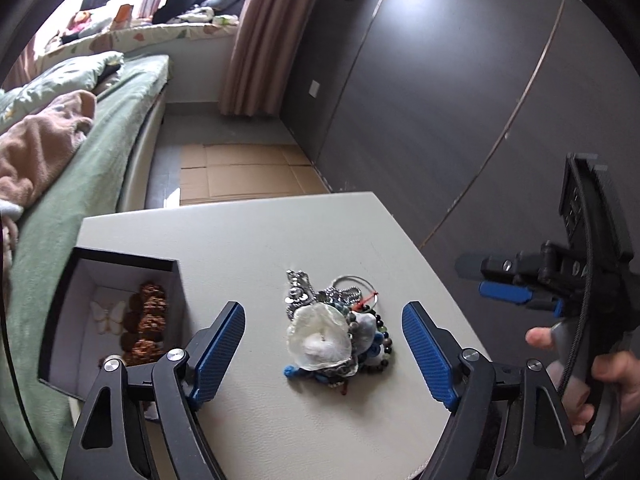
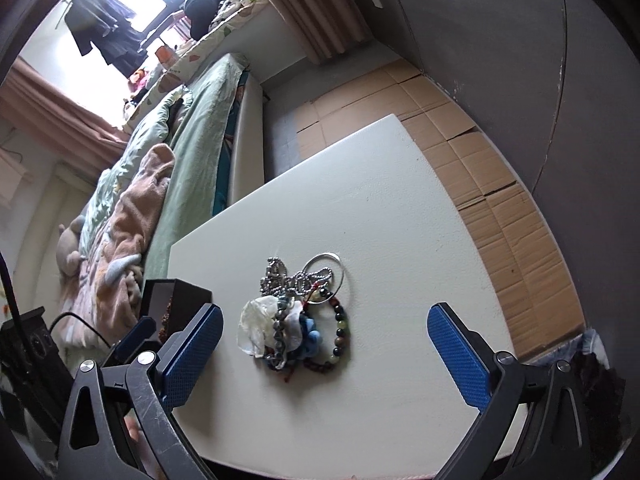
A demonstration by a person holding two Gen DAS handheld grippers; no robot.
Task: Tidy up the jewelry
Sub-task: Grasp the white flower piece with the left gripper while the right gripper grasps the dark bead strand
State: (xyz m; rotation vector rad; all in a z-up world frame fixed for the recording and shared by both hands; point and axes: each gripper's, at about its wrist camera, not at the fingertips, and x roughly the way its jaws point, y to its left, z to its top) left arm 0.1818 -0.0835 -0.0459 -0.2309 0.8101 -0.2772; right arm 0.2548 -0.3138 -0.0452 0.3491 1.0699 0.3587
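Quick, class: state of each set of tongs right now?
Left tongs: open, holding nothing, above the jewelry pile.
Right tongs: open, holding nothing.

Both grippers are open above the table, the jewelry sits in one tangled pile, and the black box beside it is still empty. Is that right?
Not quite: the black box is not empty. The left wrist view shows a white butterfly piece and brown beads inside. The rest holds: left gripper and right gripper are open, and the jewelry pile is tangled on the table.

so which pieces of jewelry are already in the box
The butterfly brooch and the brown bead bracelet beside it; everything else sits heaped in the pile on the table.
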